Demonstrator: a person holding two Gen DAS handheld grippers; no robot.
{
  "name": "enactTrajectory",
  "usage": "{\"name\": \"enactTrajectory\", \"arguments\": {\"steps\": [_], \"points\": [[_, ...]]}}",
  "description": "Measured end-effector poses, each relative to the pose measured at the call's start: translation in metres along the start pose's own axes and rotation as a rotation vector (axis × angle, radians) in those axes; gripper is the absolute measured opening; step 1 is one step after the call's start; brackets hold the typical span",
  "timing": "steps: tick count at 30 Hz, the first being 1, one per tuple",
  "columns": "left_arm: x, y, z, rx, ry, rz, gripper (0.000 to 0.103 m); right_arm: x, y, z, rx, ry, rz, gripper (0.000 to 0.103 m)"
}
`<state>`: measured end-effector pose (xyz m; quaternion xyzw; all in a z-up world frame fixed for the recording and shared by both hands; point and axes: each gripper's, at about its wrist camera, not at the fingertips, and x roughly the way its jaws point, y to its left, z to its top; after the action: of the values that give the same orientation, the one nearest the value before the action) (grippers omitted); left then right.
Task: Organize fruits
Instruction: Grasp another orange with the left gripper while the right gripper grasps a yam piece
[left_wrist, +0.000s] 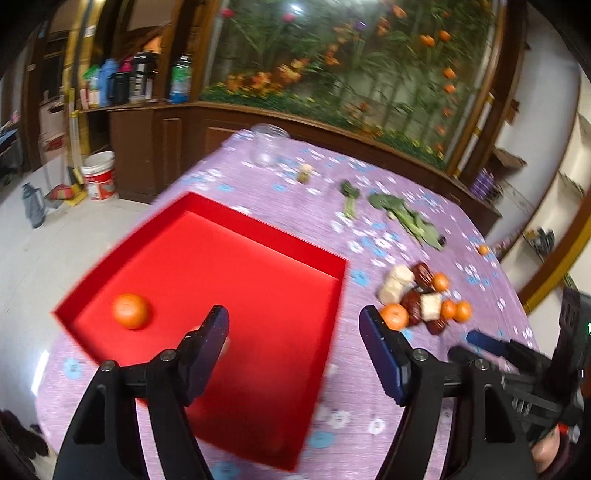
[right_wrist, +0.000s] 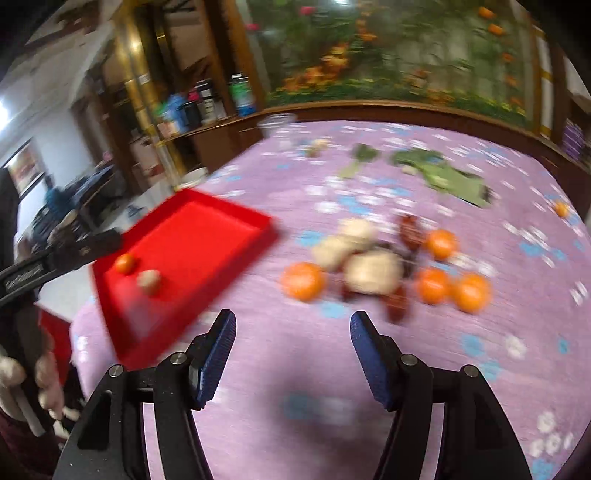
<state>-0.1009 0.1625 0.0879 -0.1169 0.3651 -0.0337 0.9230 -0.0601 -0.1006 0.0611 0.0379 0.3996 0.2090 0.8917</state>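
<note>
A red tray (left_wrist: 258, 236) sits on the purple flowered tablecloth and holds one orange (left_wrist: 131, 311). In the right wrist view the tray (right_wrist: 221, 218) holds the orange (right_wrist: 125, 263) and a pale lump (right_wrist: 149, 281). My left gripper (left_wrist: 293, 326) is open and empty above the tray's right part. A pile of oranges (left_wrist: 394, 315), dark red dates (left_wrist: 424, 275) and pale lumps (left_wrist: 397, 282) lies right of the tray. My right gripper (right_wrist: 293, 332) is open and empty, hovering in front of that pile (right_wrist: 369, 266). It also shows in the left wrist view (left_wrist: 484, 341).
Green leafy vegetables (left_wrist: 406, 218) lie farther back on the table, with a clear glass jar (left_wrist: 267, 149) and a small pale item (left_wrist: 304, 172). A lone small orange (left_wrist: 482, 250) sits near the right table edge. A wooden cabinet and floral mural stand behind.
</note>
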Motion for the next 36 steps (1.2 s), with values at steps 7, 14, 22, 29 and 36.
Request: {"name": "enactTrajectory", "arguments": {"steps": [7, 14, 22, 29, 36], "points": [[0.041, -0.059, -0.009, 0.127, 0.087, -0.112, 0.072, 0.007, -0.049, 0.019, 0.12, -0.008, 0.06, 0.069], [0.07, -0.086, -0.017, 0.215, 0.144, -0.109, 0.061, 0.049, -0.041, 0.038, 0.062, 0.023, 0.115, 0.069], [0.099, -0.09, -0.016, 0.236, 0.2, -0.09, 0.052, 0.081, -0.035, 0.036, 0.008, 0.061, 0.086, 0.049], [0.123, -0.104, -0.011, 0.272, 0.223, -0.079, 0.052, 0.079, -0.045, 0.035, 0.059, 0.02, 0.148, 0.04], [0.14, -0.11, -0.016, 0.286, 0.223, -0.078, 0.041, 0.068, -0.06, 0.036, 0.122, -0.026, 0.174, 0.04]]}}
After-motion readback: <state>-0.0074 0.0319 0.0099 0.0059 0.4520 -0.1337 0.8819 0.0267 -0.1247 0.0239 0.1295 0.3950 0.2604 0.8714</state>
